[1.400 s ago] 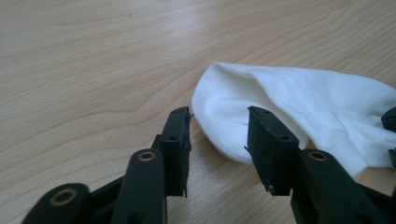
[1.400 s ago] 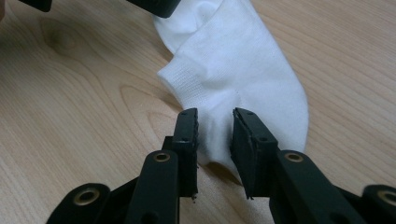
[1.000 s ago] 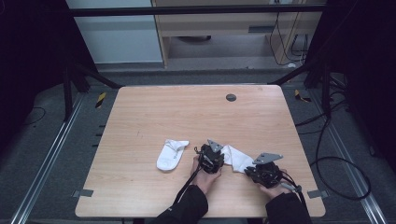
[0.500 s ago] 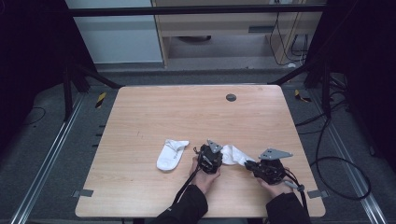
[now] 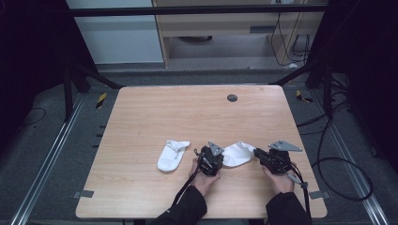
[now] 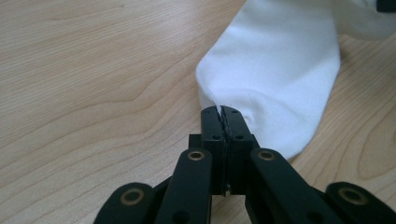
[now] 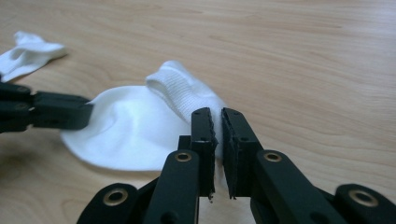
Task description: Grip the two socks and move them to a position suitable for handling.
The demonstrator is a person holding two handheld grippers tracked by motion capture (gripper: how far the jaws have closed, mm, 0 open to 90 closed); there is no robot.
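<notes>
left gripper [image 6: 222, 112] jaws just finishing closing, pinching sock [image 6: 280, 70] edge; right gripper [image 7: 217, 116] holding cuff, both ends gripped, stretching possible.

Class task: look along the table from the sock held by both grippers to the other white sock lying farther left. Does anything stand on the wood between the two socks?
Apart from the left gripper itself, shut on the held sock at its left end, nothing visible does. Only bare table separates it from the other sock.
</notes>
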